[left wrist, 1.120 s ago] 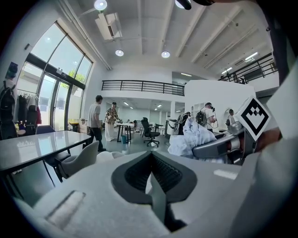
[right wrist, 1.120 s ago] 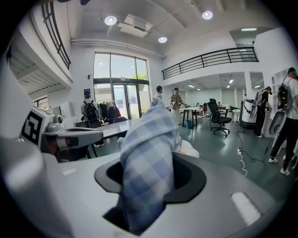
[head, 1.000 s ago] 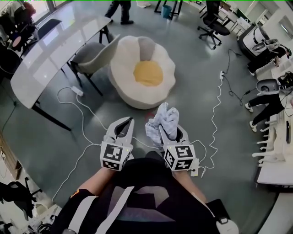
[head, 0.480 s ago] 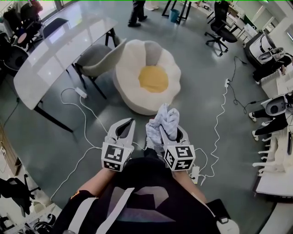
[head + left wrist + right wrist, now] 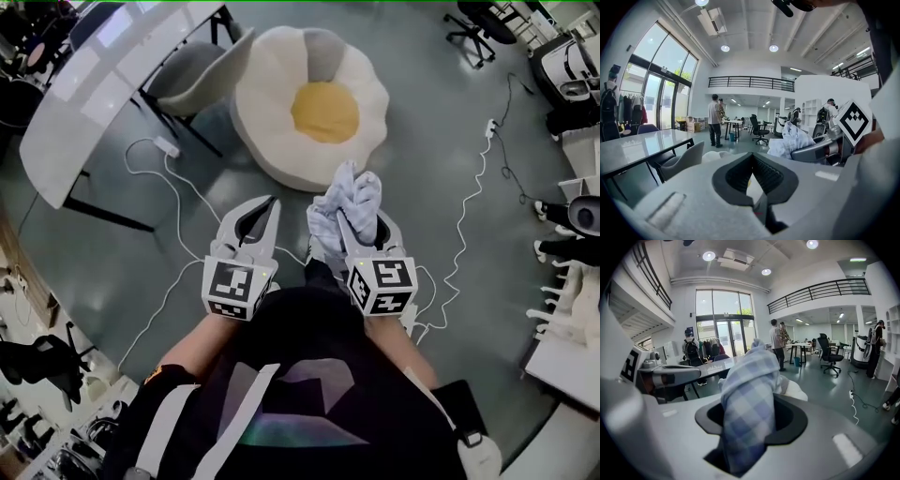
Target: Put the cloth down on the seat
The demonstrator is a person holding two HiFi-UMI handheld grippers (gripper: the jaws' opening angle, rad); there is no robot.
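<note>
The seat (image 5: 281,103) is a white egg-shaped floor cushion with a yellow centre (image 5: 325,111), lying on the grey floor just ahead of both grippers. My right gripper (image 5: 349,217) is shut on a crumpled pale blue checked cloth (image 5: 352,192), held up in the air short of the seat's near edge. In the right gripper view the cloth (image 5: 750,399) fills the gap between the jaws and bulges out over them. My left gripper (image 5: 270,201) hovers beside it on the left, jaws together with nothing in them. Its closed tips (image 5: 751,157) point toward the seat.
A long white table (image 5: 103,89) and a grey chair (image 5: 192,70) stand left of the seat. White cables (image 5: 178,187) run over the floor on the left, and another cable (image 5: 469,216) on the right. An office chair (image 5: 483,19) stands far right; people stand in the distance (image 5: 714,119).
The view and both grippers have moved forward toward the seat, which now lies closer ahead. The cloth stays in the right gripper; the left jaws are unchanged.
</note>
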